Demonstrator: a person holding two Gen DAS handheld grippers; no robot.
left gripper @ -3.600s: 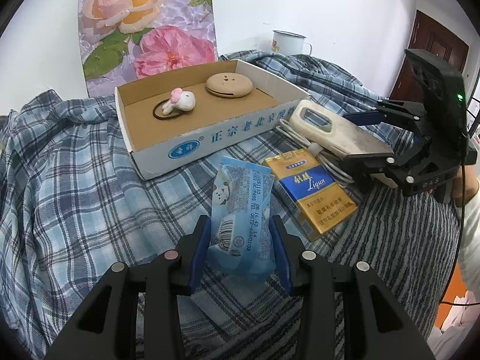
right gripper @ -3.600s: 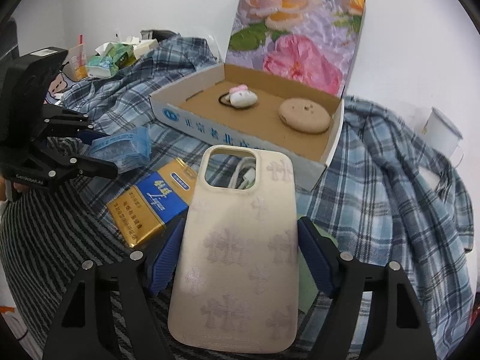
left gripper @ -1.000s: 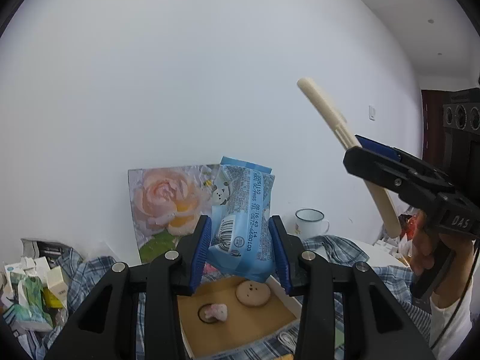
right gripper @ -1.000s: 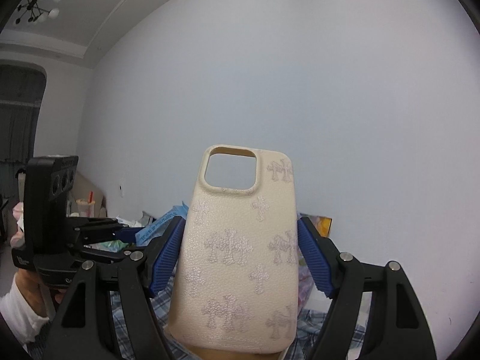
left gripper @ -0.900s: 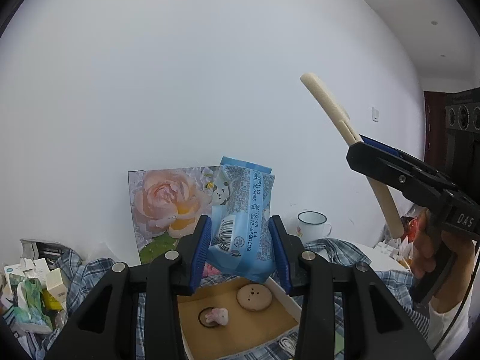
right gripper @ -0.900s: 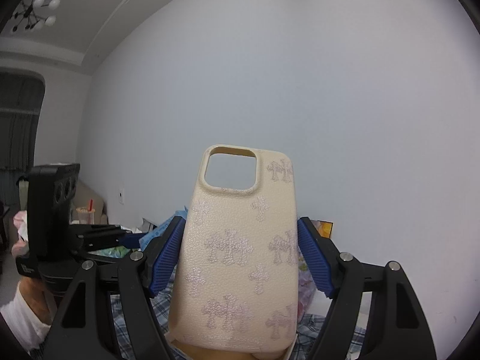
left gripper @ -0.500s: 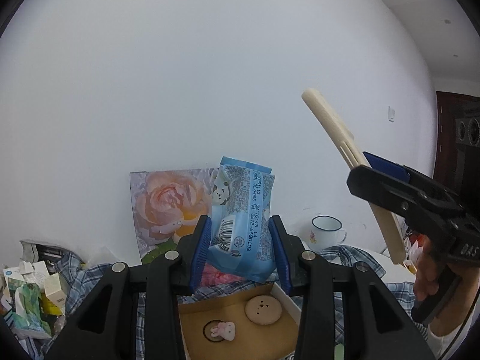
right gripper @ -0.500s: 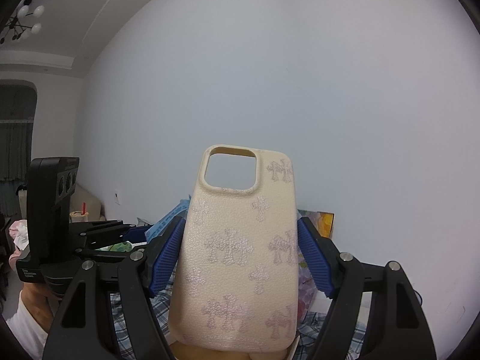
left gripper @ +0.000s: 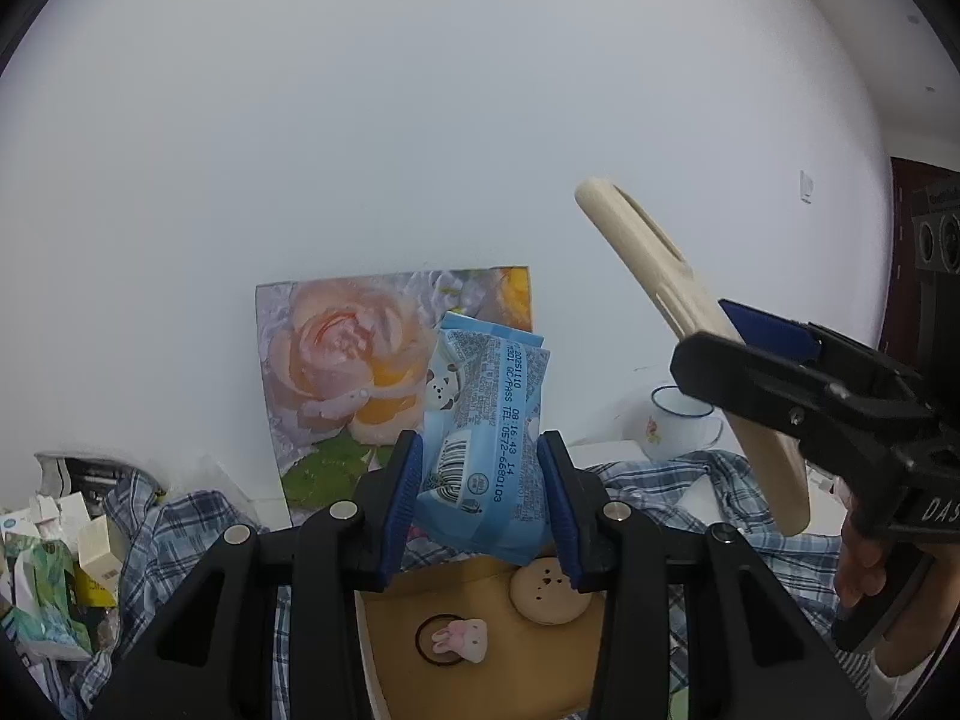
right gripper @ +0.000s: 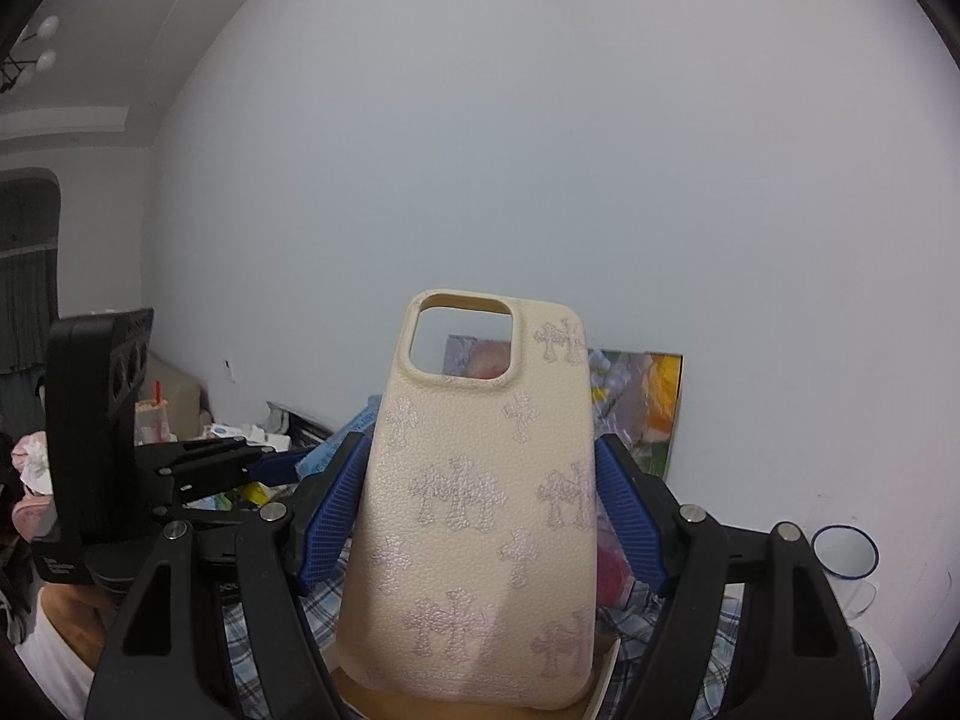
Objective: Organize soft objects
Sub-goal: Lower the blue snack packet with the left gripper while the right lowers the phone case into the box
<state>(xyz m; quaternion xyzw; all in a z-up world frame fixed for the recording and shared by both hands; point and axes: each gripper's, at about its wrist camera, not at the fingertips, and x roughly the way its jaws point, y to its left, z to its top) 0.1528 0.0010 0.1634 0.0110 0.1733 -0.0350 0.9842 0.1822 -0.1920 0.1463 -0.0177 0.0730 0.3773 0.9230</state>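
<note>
Left gripper (left gripper: 485,483): jaws closed on a blue tissue pack (left gripper: 485,444), held upright in the air above the cardboard box (left gripper: 480,648).

Right gripper (right gripper: 480,504): jaws closed on a cream phone case (right gripper: 480,510) with pale cross patterns, camera cutout uppermost — also held aloft, tilted, to the right of the tissue pack.

Box contents: a round beige puff (left gripper: 549,591) and a hair tie with a pink rabbit (left gripper: 459,642), lying near each other but apart.

Surroundings: box rests on plaid cloth (left gripper: 180,534); a rose picture (left gripper: 342,372) leans against the white wall behind it; a white enamel mug (left gripper: 681,426) stands to the right.
</note>
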